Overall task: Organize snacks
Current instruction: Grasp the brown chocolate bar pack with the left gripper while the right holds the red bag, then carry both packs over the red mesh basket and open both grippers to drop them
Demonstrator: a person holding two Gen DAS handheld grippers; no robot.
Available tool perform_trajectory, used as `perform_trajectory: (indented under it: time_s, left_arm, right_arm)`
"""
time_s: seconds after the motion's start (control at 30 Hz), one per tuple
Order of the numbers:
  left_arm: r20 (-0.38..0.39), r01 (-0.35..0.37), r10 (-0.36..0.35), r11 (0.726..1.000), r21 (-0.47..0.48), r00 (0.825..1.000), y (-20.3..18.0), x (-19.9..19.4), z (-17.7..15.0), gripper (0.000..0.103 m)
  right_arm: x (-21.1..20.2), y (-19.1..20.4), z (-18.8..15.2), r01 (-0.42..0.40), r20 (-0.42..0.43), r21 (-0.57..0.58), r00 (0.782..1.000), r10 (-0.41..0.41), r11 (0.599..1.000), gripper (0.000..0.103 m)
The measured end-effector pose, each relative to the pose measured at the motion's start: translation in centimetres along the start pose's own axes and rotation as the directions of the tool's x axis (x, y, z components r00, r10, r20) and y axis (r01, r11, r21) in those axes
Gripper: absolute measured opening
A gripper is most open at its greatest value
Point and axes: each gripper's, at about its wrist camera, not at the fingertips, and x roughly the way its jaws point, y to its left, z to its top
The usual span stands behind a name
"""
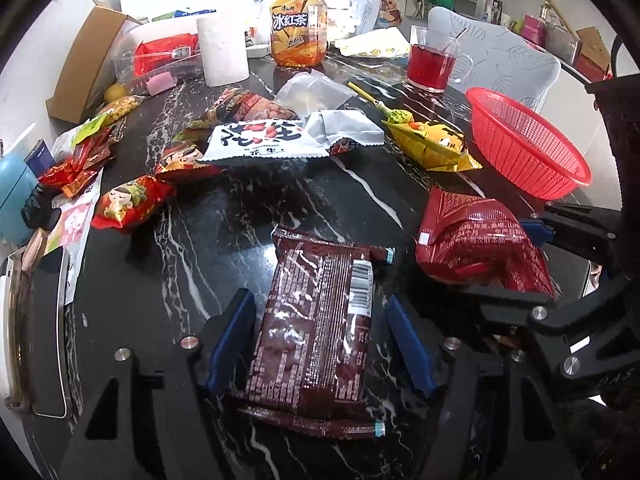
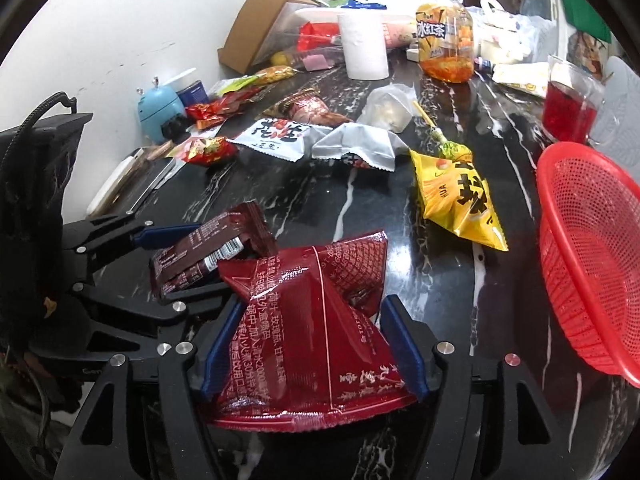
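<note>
My left gripper (image 1: 320, 304) is open around a dark brown snack packet (image 1: 316, 320) that lies on the black marble table (image 1: 224, 240); its blue pads stand apart from the packet's sides. My right gripper (image 2: 310, 308) is open around a red snack bag (image 2: 312, 328), with the pads close beside it. In the right wrist view the left gripper (image 2: 188, 256) and brown packet (image 2: 208, 252) sit at the left. In the left wrist view the right gripper (image 1: 532, 260) and red bag (image 1: 476, 240) sit at the right. A red mesh basket (image 2: 588, 252) stands empty at the right.
A yellow snack bag (image 2: 460, 196), white peanut bags (image 2: 276, 136), small red packets (image 1: 132, 200), a tea bottle (image 1: 298, 24), a paper roll (image 1: 222, 48), a glass of red drink (image 1: 432, 60), a cardboard box (image 1: 84, 68) and a phone (image 1: 44, 328) crowd the table.
</note>
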Motion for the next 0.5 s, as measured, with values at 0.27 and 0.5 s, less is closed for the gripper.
perform_trajectory:
  time_s: [0.27, 0.5]
  left_arm:
    - [0.012, 0.011, -0.011, 1.0, 0.007, 1.0, 0.06, -0.42, -0.03, 0.047]
    - [0.003, 0.047, -0.047, 0.997, -0.062, 0.999, 0.45, -0.87, -0.16, 0.047]
  right_arm:
    - [0.03, 0.21, -0.08, 0.002, 0.019, -0.027, 1.0, -0.002, 1.0, 0.058]
    - [-0.09, 0.03, 0.06, -0.053, 0.022, -0.003, 0.998, 0.053, 0.999, 0.055]
